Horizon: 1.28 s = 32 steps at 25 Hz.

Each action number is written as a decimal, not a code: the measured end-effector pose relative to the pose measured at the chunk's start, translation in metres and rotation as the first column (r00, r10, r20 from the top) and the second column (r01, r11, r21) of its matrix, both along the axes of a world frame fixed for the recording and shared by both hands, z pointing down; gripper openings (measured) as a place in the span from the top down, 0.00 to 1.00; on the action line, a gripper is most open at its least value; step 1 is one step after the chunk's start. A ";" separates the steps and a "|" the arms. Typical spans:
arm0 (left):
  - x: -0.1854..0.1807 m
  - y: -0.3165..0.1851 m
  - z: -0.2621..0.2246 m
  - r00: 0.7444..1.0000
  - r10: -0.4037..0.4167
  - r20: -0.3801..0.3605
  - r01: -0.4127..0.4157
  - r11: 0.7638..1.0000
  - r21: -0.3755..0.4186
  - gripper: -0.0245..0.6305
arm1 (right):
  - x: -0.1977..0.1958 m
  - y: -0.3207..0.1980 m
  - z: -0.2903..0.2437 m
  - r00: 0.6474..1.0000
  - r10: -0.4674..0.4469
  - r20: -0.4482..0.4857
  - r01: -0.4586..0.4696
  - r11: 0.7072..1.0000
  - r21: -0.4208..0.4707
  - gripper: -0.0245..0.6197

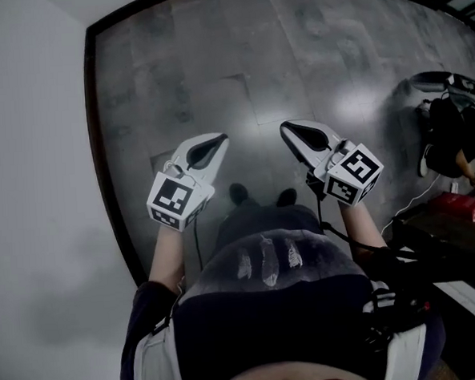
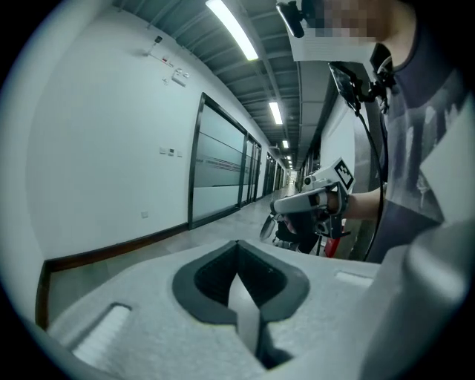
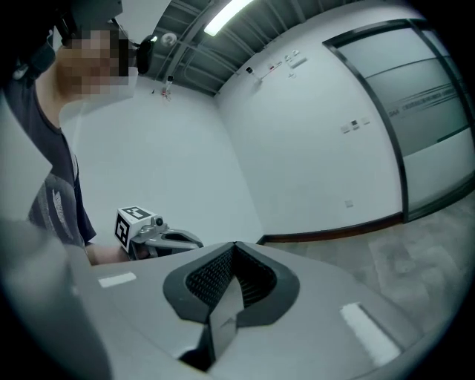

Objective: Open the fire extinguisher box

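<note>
Jaws on my left gripper [image 2: 237, 252] are pressed together, tips meeting, nothing between the pads. Same on my right gripper [image 3: 234, 256]: closed tip to tip, empty. Both are held in the air in front of me, tips pointing ahead and angled slightly toward each other, with a gap between them. A marker cube [image 1: 174, 201] sits at the back end of each one, over my wrists.

Landmark: the dark skirting [image 1: 99, 153] at the foot of the white wall [image 1: 27, 158]. The left gripper is the nearer of the two to the skirting, the right one farther out. Grey tiled floor [image 1: 294, 61] runs out from the skirting. My shoes [image 1: 239, 195] stand on it, under the gap between the grippers.

Well away from the skirting, beyond the right gripper, a red boxy object [image 1: 459, 206] lies low beside dark gear [image 1: 451, 132] and a white cable [image 1: 422, 194]. Can't tell whether that red thing is the fire extinguisher box. Both grippers are well apart from it.

Left gripper view shows a corridor: glass panels [image 2: 219, 163] farther along the wall the skirting follows, strip lights [image 2: 234, 30] overhead.
</note>
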<state>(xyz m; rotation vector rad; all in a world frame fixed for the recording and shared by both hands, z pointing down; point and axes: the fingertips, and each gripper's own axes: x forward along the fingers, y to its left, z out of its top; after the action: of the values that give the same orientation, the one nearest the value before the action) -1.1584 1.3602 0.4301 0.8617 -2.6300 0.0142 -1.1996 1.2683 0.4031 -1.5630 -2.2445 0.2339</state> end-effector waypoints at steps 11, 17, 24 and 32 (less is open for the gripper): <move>-0.075 -0.168 -0.030 0.974 0.217 0.068 -0.214 0.976 -0.041 0.96 | -0.040 -0.184 -0.009 0.964 0.260 -0.049 -0.263 0.960 -0.091 0.96; -0.069 -0.224 -0.021 0.962 0.267 0.059 -0.266 0.964 -0.030 0.96 | -0.040 -0.233 -0.012 0.952 0.303 -0.045 -0.306 0.943 -0.127 0.96; -0.068 -0.250 -0.019 0.949 0.312 0.039 -0.310 0.950 -0.047 0.96 | -0.036 -0.260 -0.014 0.940 0.335 -0.064 -0.341 0.930 -0.139 0.96; -0.072 -0.244 -0.014 0.919 0.393 0.034 -0.390 0.918 -0.072 0.96 | -0.038 -0.247 -0.018 0.923 0.382 -0.054 -0.386 0.911 -0.148 0.96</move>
<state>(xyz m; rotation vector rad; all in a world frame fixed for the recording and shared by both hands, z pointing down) -1.2304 1.1163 0.4165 1.3649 -2.4381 0.2255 -1.2380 1.0213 0.3851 -1.1615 -2.5514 0.5477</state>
